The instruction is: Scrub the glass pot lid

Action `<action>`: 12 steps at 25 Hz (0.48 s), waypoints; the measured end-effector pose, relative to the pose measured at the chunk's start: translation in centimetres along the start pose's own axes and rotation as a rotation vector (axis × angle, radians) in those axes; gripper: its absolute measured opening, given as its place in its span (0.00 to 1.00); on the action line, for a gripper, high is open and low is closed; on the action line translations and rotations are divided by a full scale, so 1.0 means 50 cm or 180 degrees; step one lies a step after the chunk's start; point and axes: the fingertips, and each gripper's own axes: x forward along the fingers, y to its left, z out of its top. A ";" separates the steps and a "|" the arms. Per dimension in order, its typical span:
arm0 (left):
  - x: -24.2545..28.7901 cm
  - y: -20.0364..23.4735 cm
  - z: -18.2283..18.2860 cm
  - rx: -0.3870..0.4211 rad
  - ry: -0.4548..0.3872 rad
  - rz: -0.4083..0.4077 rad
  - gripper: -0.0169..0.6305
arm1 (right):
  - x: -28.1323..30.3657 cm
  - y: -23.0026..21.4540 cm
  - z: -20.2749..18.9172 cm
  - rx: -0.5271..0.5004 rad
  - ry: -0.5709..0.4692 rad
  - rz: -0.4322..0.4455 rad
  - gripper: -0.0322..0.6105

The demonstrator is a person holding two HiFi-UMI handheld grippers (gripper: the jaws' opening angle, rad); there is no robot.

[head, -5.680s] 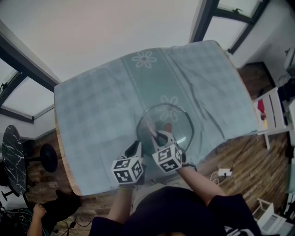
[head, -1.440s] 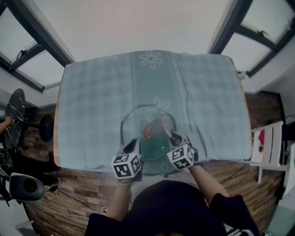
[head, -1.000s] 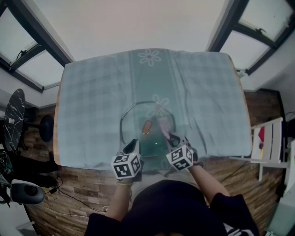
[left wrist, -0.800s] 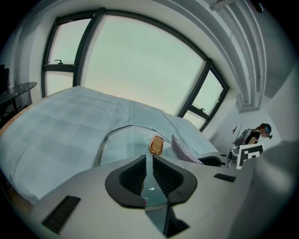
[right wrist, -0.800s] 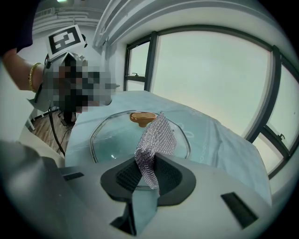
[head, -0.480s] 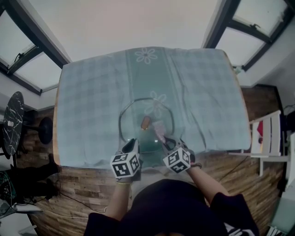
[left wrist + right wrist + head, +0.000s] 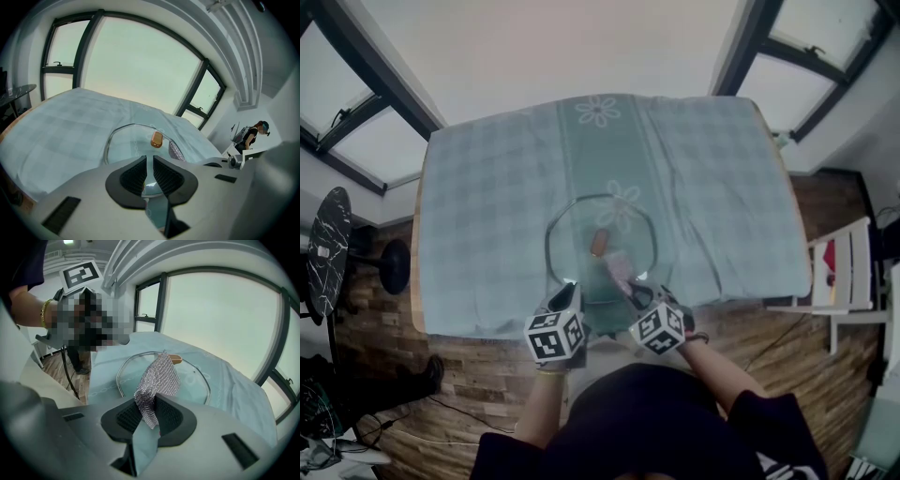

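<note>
The glass pot lid (image 7: 572,234) is lying flat on the checked cloth (image 7: 478,206) that is covering the bench (image 7: 414,281). It is sitting in the lower middle of the head view, with its orange-brown knob (image 7: 599,242) at the centre. The left claw (image 7: 149,174) is clenching the lid's near rim at the lid's lower left, and the glass edge is sitting pinched between its pads. The right claw (image 7: 149,416) is grasping a silvery chainmail scrubber (image 7: 158,376), which is standing up out of the jaws and reaching over the glass just lower right of the knob. Both claws are pointing slantwise down at the lid from the bench's near edge.
</note>
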 end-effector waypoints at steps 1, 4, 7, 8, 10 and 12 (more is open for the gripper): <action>-0.004 0.002 -0.002 0.0001 0.0000 0.0000 0.09 | 0.000 0.006 0.001 -0.0009 0.0003 0.0007 0.17; -0.014 0.005 -0.011 0.0009 0.0004 0.0000 0.09 | -0.001 0.024 0.003 -0.0027 -0.0003 0.0034 0.17; -0.025 0.009 -0.020 0.0007 0.0010 0.0011 0.09 | -0.003 0.039 0.008 -0.0027 -0.0021 0.0062 0.17; -0.029 0.011 -0.022 0.0006 0.0012 0.0014 0.09 | -0.003 0.044 0.009 -0.0030 -0.0023 0.0074 0.17; -0.035 0.017 -0.026 0.0005 0.0017 0.0020 0.09 | -0.001 0.057 0.012 -0.0034 -0.0028 0.0106 0.17; -0.042 0.022 -0.029 0.0001 0.0018 0.0026 0.09 | -0.001 0.069 0.016 -0.0040 -0.0037 0.0132 0.17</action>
